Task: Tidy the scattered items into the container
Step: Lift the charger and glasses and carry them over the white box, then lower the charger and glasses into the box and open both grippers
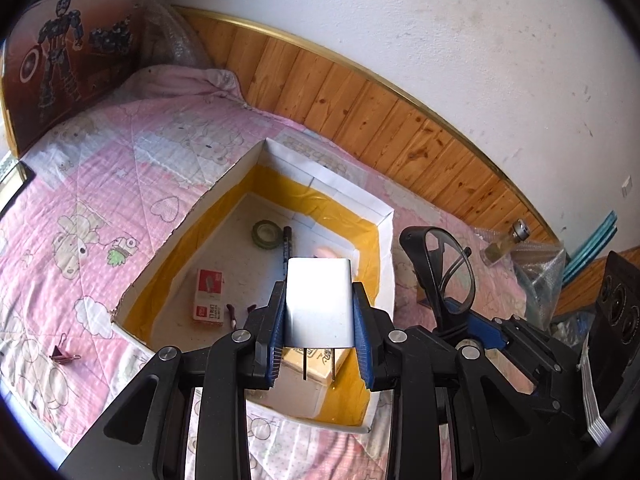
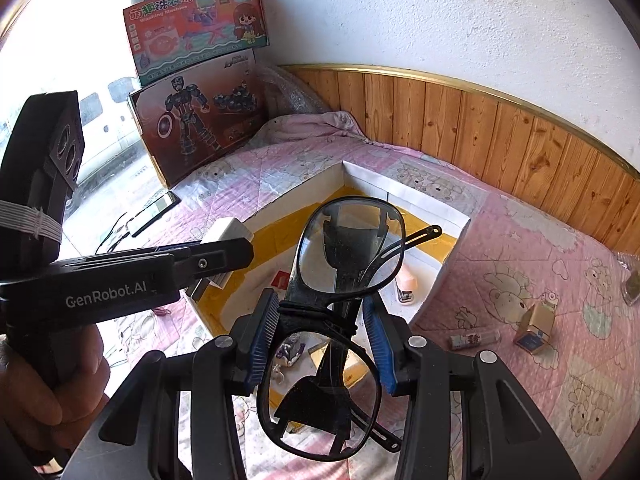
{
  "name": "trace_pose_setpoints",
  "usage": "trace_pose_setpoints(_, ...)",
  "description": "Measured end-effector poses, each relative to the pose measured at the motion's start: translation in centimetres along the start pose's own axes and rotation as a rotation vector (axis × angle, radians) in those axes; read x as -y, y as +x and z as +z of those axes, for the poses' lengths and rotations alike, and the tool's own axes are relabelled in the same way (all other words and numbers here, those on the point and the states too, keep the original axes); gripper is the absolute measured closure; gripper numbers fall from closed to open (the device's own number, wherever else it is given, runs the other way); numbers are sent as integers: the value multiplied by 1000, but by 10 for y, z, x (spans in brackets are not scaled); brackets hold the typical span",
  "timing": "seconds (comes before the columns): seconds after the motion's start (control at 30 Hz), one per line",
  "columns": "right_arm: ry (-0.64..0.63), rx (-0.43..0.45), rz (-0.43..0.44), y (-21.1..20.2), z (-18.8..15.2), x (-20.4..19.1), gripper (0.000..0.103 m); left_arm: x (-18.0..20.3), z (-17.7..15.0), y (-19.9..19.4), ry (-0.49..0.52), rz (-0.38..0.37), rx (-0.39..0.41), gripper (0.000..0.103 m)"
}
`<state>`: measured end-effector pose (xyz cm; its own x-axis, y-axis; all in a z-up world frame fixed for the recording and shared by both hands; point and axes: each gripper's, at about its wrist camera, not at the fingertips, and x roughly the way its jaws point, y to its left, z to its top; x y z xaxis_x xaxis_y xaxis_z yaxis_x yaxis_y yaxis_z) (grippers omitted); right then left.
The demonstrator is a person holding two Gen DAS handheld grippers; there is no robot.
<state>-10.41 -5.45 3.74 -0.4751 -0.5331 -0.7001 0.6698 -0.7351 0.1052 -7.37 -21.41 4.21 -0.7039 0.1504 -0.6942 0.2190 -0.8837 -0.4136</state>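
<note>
A pink cartoon quilt (image 1: pixel 120 184) is covering the bed, wood panelling (image 1: pixel 360 108) running beneath a white wall. The left gripper (image 1: pixel 319 316) is clamping a white charger (image 1: pixel 319 302) above the yellow-lined box (image 1: pixel 280 172); the right gripper (image 2: pixel 320 332) is pinching black glasses (image 2: pixel 348 248) over it.

1. The box (image 1: pixel 256 168) lies on the quilt (image 1: pixel 120 184); inside it the tape roll (image 1: pixel 267 233) is at 1 o'clock from the staple packet (image 1: pixel 208 295).
2. The binder clip (image 1: pixel 63 353) lies on the quilt at 8 o'clock from the box.
3. The charger (image 1: pixel 319 304) is above the box, and the glasses (image 1: pixel 448 276) at its 3 o'clock.
</note>
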Motion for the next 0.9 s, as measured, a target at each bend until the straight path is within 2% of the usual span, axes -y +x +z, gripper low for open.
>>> trace_pose_setpoints(0.6,61,-82,57,57,27,30,58,-22,23,62,-24,47,-121,72)
trace_pose_setpoints(0.9,67,-126,72,86,40,40,58,-22,33,86,-7,76,-173,72)
